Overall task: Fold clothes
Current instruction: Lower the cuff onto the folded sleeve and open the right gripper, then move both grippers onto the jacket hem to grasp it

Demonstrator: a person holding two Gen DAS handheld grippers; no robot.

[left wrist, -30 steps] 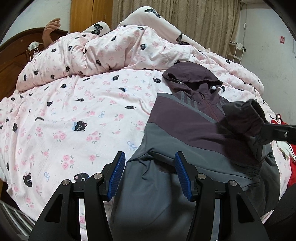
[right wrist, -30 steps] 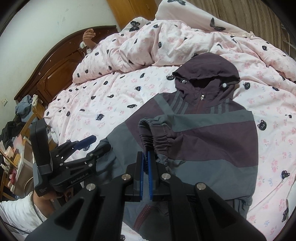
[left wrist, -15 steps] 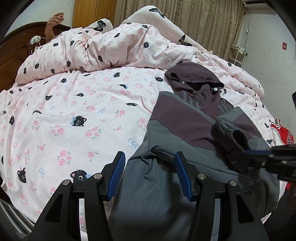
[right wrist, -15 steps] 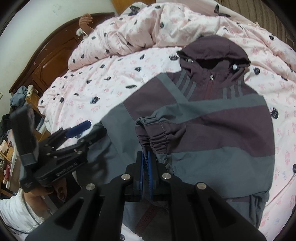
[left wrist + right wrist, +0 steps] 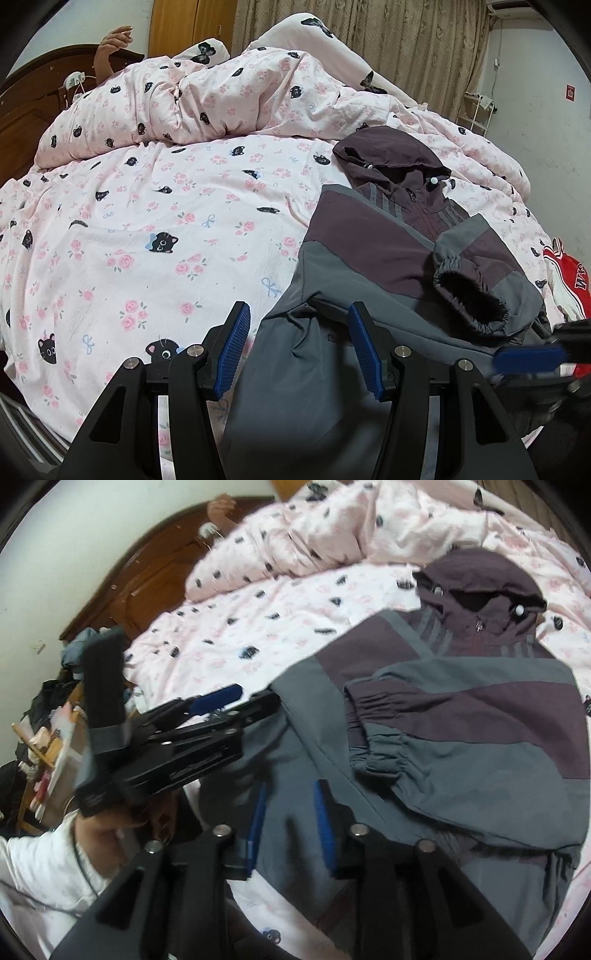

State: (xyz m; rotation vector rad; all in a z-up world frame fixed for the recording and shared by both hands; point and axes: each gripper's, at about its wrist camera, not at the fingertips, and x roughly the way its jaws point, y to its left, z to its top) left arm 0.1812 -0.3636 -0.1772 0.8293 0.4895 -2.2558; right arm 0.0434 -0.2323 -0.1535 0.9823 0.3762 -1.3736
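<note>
Across the right half of the left wrist view, the jacket (image 5: 373,258) lies face up on the bed (image 5: 147,229), one sleeve (image 5: 461,738) already folded over its chest. Left tongs (image 5: 301,347) and right tongs (image 5: 290,823) both gape, holding nothing, low over the grey hem. By my reading, the other sleeve, hood and body folds remain.
</note>
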